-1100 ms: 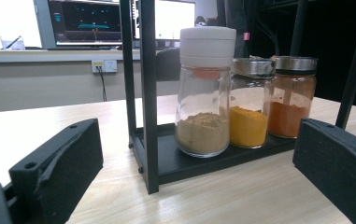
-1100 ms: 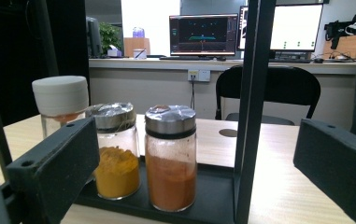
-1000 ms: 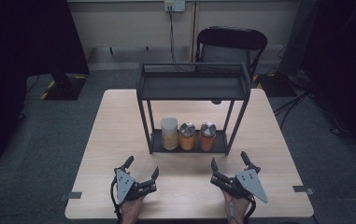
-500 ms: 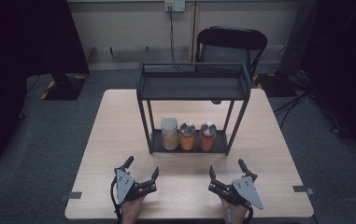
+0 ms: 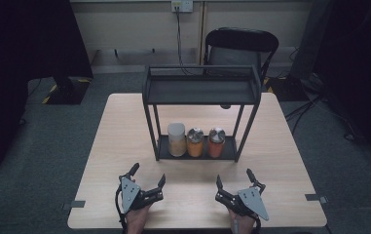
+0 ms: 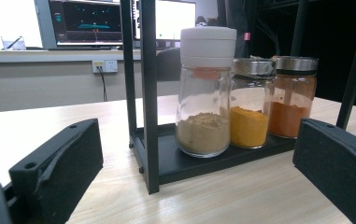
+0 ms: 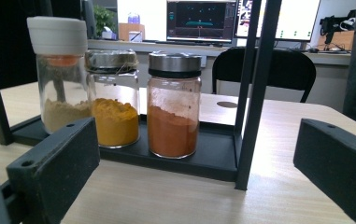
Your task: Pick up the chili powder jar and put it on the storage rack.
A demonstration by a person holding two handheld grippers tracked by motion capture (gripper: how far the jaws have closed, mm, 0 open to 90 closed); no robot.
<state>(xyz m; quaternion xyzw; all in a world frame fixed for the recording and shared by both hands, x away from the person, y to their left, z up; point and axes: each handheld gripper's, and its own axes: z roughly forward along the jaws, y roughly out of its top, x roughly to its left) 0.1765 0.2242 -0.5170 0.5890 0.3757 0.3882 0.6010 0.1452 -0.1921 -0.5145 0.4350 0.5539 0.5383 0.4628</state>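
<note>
A light wooden table (image 5: 124,146) carries a black two-tier rack (image 5: 201,92), and on its bottom shelf three upright spice jars stand in a row: a white-capped jar (image 5: 176,140) at the left, a yellow jar (image 5: 195,142) in the middle, a red jar (image 5: 216,142) at the right. Both grippers rest at the near edge with jaws spread and nothing held; the left gripper (image 5: 148,181) sits nearer the white-capped jar, the right gripper (image 5: 233,184) nearer the red one, each jar straight ahead.

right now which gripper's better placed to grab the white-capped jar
Left, likely. The left gripper rests open nearer the white-capped jar, which stands at the rack's left end; the right gripper faces the red-powder jar.
</note>
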